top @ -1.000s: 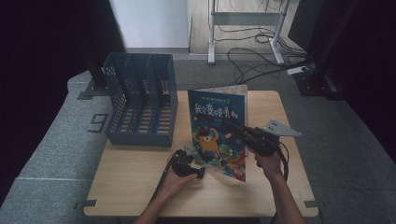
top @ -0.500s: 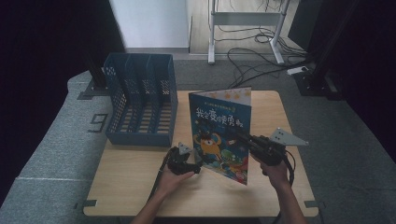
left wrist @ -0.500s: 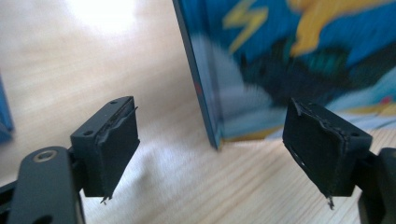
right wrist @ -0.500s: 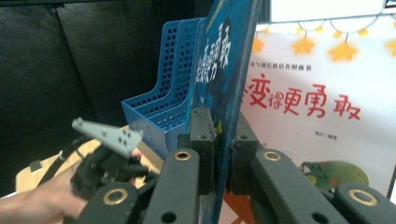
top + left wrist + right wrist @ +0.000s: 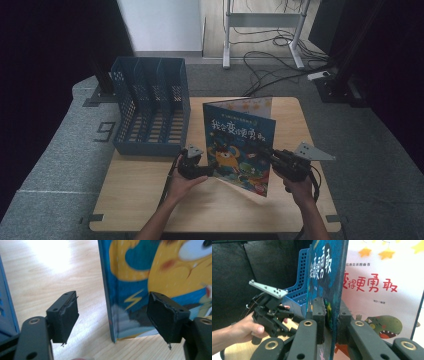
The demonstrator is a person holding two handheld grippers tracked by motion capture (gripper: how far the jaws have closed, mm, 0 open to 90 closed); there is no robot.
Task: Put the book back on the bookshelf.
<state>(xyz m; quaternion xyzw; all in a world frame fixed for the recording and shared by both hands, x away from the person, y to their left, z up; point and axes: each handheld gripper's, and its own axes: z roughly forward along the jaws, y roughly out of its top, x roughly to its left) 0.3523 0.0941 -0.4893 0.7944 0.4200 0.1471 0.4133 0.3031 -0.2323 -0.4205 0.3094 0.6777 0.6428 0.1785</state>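
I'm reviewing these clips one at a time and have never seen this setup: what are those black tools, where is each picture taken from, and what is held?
A person works at a wooden table with two hand-held two-jaw grippers. The high view looks down from above; each gripper view looks along its own jaws. The right gripper is shut on a picture book, holding it upright. The left gripper has just been closing; its pads straddle the book's edge without pressing. A blue file rack stands at the table's left.

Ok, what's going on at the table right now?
A person is standing a picture book upright on the wooden table. The right gripper is clamped on the book's cover edge. The left gripper straddles the book's spine edge, its jaws closing in but not yet pressing. A blue file rack waits at the left.
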